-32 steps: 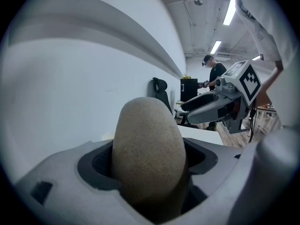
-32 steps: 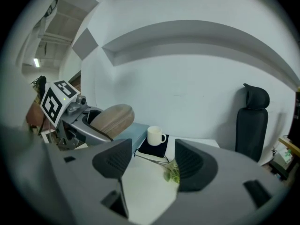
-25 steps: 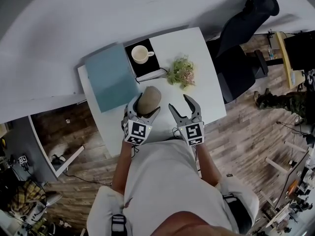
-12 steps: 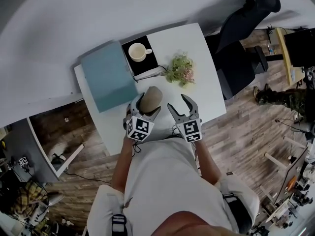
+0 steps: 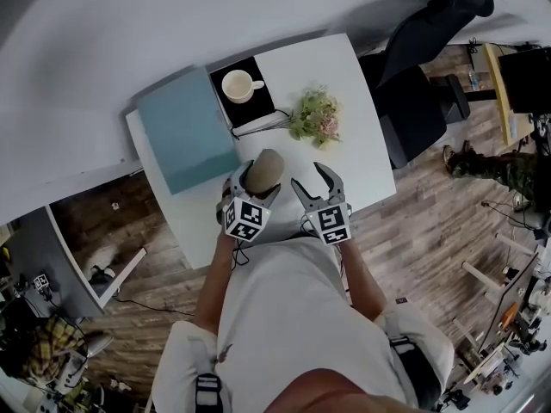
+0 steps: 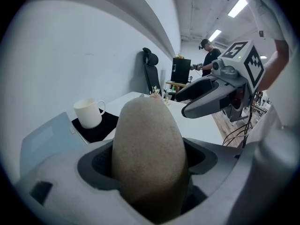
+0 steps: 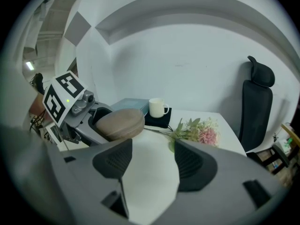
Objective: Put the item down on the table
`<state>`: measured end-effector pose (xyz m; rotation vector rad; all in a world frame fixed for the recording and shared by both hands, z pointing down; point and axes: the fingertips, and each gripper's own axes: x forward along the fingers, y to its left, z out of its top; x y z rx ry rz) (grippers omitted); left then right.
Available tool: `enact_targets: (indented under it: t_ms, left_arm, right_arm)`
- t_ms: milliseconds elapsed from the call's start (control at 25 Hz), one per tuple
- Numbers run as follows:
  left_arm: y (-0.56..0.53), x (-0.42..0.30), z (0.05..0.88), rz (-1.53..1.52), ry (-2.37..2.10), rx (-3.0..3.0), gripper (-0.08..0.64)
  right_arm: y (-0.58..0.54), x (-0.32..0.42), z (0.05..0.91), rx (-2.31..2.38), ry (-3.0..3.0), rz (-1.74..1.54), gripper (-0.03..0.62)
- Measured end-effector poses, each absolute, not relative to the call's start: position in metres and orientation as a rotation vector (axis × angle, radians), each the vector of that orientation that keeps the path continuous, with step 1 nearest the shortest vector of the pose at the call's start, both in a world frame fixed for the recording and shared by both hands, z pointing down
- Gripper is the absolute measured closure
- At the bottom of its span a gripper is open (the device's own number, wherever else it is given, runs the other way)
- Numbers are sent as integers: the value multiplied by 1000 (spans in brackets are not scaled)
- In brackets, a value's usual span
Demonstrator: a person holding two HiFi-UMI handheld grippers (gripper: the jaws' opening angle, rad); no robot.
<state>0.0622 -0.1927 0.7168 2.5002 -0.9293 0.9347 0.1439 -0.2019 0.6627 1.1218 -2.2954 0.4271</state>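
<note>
White table (image 5: 344, 80) | left gripper (image 5: 256, 182) jaws clamp tan oval item (image 5: 265, 166), long axis forward | right gripper (image 5: 307, 176) jaws wide

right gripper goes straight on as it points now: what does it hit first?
Probably the flower bunch, stem end first: the right gripper, open and empty, points over bare table at it. Depth is unclear; the white mug stands behind.

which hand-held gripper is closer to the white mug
Left. The left hand-held gripper, shut on the tan oval item, has the white mug almost straight ahead; the right hand-held gripper, open, sits further to the side, nearer the flowers.
</note>
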Motion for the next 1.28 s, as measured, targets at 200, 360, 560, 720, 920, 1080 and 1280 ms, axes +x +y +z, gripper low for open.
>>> enact_targets:
  t_ms: [200,360,560,720,920,1080,1280]
  left_arm:
    - [-192,65,726,959,-908,2474,152]
    - [-190,67,734,976,-893,2459,152]
    - [-190,69,746,1001,-876,2441,153]
    - [-188,72,756,1023,-859,2418,152]
    - [-188,72,765,1038,-854,2394,152]
    - [-188,71,769,1044,-856,2373,152]
    - [-187,70,778,1059,-853,2349,152]
  right_arm:
    - [-200,144,672,1103,-2282,441,307]
    - [-198,144,679,1089,-2274,451,308]
    - [-194,144,690,1070,-2260,465,310]
    - [-192,146,696,1057,-2251,472,310]
    - [-193,147,701,1049,-2246,482,311]
    - [-192,146,704,1042,-2240,488,311]
    - [-191,147,712,1033,-2230,497,311]
